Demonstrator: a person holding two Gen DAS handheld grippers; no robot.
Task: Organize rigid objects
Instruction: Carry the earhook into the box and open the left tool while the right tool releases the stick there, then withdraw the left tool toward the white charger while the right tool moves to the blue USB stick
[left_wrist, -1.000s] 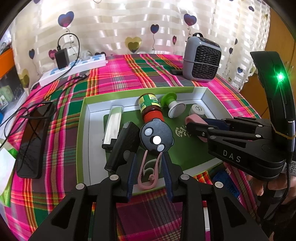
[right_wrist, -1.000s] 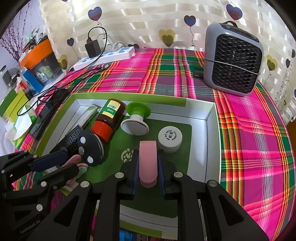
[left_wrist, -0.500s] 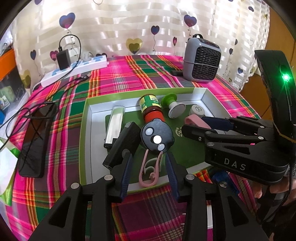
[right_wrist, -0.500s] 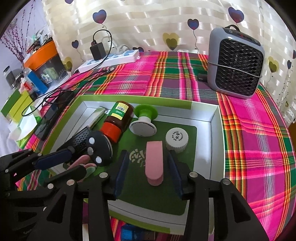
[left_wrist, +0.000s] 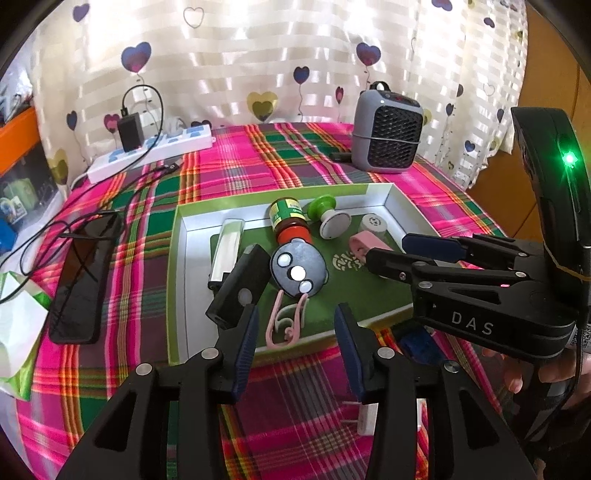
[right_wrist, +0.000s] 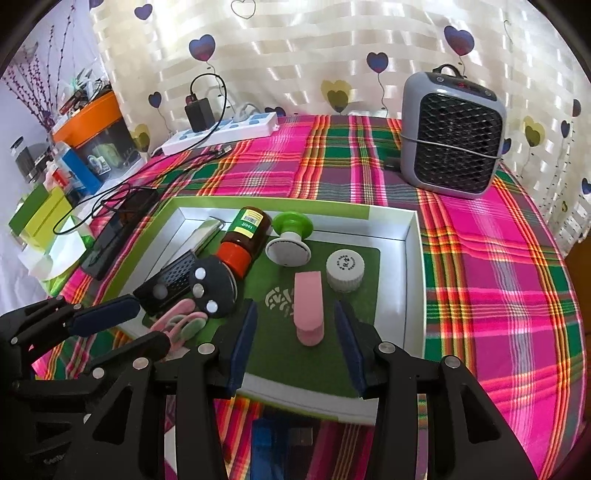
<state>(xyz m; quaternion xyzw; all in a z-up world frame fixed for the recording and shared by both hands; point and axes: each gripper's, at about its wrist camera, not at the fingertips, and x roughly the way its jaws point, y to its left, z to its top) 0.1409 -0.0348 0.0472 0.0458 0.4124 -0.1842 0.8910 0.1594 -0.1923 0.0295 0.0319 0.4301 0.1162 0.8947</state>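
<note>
Left wrist view: left gripper (left_wrist: 295, 332), jaws just opened, released; pink wire-like clip (left_wrist: 286, 325) lies free between them in the shallow green-floored white-walled tray (left_wrist: 184, 280). At 3 o'clock, right gripper (left_wrist: 399, 249), body lettered "DAS".

Right wrist view: right gripper (right_wrist: 295, 334), jaws just parted, released; pink oblong plastic case (right_wrist: 308, 306) lies untouched between them. At 11 o'clock, brown red-capped bottle (right_wrist: 245, 236), label "100".
</note>
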